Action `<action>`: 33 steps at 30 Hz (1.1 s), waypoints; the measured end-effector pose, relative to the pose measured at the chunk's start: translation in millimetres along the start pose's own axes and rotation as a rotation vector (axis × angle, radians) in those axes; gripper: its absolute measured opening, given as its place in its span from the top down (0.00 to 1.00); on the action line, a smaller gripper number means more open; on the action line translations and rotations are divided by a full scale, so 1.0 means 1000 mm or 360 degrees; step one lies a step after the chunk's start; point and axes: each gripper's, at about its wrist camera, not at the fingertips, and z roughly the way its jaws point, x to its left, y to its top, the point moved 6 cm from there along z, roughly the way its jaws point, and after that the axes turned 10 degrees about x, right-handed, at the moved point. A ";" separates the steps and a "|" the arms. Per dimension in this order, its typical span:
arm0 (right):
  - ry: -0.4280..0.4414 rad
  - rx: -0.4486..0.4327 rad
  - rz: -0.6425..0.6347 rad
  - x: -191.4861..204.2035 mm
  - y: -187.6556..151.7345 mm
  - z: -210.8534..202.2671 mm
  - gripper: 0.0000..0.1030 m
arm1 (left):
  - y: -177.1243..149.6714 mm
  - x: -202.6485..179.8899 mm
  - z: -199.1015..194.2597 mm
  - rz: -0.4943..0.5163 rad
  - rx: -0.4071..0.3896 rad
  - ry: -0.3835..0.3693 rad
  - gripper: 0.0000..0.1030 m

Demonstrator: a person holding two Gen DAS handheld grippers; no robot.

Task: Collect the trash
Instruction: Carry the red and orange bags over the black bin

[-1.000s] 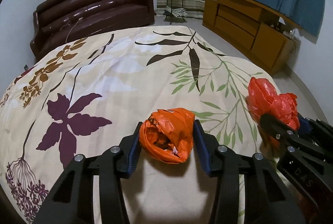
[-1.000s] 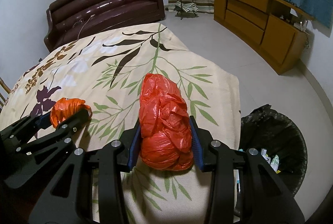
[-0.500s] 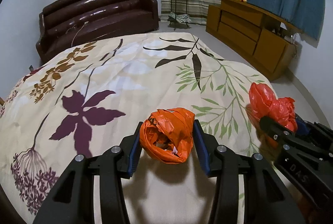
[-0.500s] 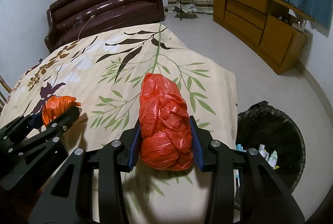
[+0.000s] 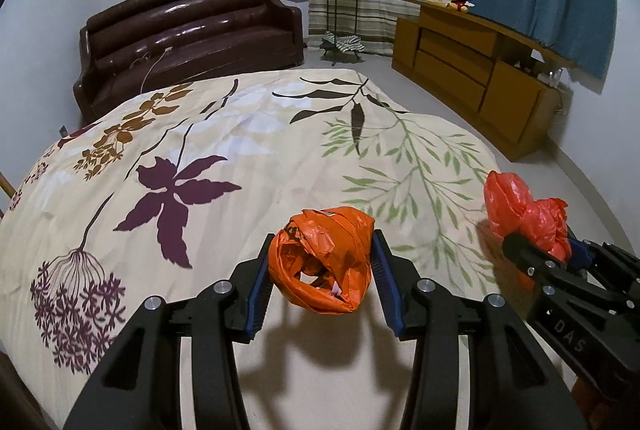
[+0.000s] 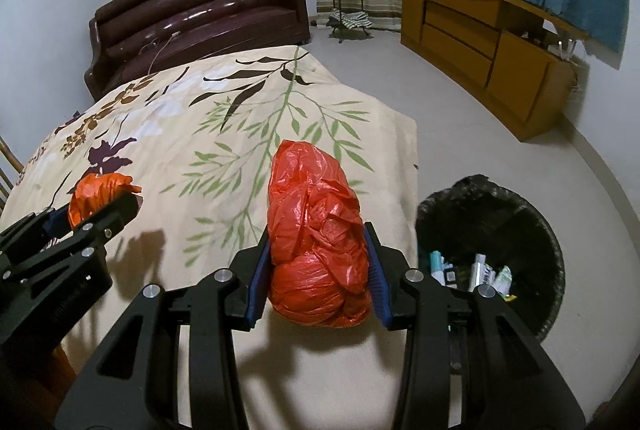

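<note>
Carrying 2 crumpled bags toward disposal looks like the step in hand — both are lifted clear of the floral bedspread (image 5: pixel 248 134), casting shadows on it. The left gripper (image 5: pixel 320 272) is squeezing the orange bag (image 5: pixel 324 262) between its blue pads, jaws partly apart around the bundle. The right gripper (image 6: pixel 318 270) is clamping the red bag (image 6: pixel 316 230) the same way. Both are pointing steeply downward, side by side. In the right wrist view the black-lined trash bin (image 6: pixel 548 230) is sitting on the floor at 3 o'clock of the red bag, beside the bed's edge. Next, each bag probably needs swinging over the bin's mouth before the jaws part — the right one is nearer.
</note>
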 end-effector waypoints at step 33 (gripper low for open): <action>-0.0293 -0.0093 0.0364 -0.161 -0.042 -0.047 0.61 | -0.002 -0.171 -0.013 0.0380 -0.0088 -0.0212 0.55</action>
